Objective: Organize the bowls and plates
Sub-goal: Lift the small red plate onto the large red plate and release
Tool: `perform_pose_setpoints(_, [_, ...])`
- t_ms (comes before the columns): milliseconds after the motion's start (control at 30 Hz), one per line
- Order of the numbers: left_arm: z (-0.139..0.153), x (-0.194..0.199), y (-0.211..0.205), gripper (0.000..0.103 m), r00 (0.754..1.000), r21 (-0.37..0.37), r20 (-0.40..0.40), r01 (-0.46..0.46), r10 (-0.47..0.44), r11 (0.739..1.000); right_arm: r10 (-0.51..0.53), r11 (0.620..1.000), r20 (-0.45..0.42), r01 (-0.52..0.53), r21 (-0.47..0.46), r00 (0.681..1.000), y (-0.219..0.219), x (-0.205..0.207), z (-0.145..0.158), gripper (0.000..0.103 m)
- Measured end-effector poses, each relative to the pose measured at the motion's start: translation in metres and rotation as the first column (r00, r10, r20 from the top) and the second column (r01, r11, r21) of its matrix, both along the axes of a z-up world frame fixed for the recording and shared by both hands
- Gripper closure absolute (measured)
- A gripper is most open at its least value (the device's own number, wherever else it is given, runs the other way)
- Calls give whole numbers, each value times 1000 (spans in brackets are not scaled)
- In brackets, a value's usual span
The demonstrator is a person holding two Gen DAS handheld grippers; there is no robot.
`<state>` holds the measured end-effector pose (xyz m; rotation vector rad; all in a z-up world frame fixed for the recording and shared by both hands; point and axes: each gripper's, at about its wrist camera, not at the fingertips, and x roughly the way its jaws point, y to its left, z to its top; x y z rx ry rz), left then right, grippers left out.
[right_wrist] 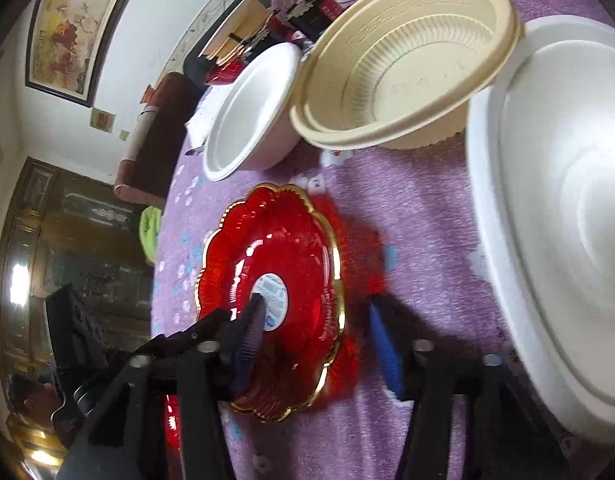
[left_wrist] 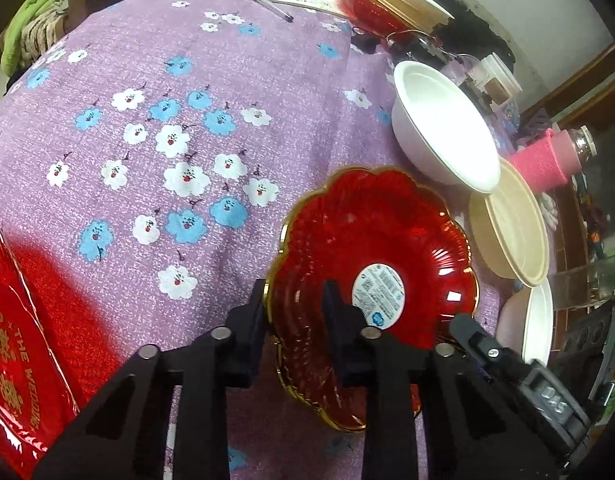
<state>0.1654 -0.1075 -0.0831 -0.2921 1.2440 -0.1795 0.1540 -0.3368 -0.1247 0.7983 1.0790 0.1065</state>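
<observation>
We have the left hand-held gripper pinching the red plate's rim to lift it off the desk; the right hand-held gripper, blurred, seems spread over it, bowls beyond.

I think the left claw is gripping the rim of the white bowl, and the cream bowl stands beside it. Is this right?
Not quite. In the left wrist view the left claw straddles the rim of the red plate, not the white bowl. The cream bowl does stand beside the white bowl.
</observation>
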Motion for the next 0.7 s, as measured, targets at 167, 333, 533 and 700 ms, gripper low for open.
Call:
perform_pose_setpoints(167, [-1, 0, 2, 91, 1000, 11, 11, -13, 13, 1000, 6, 999, -17, -7, -39, 1000, 3, 2, -6, 93])
perform_pose_setpoints(333, [0, -4, 3, 90, 1000, 18, 20, -19, 19, 1000, 3, 997, -4, -4, -72, 1000, 6, 1, -4, 96])
perform_pose_setpoints(533, [2, -11, 5, 90, 1000, 9, 17, -23, 23, 1000, 9, 995, 25, -7, -99, 1000, 9, 0, 3, 96])
perform_pose_setpoints(700, [14, -21, 6, 90, 999, -3, 43, -16, 16, 1000, 13, 992, 54, -6, -128, 998, 14, -10, 13, 96])
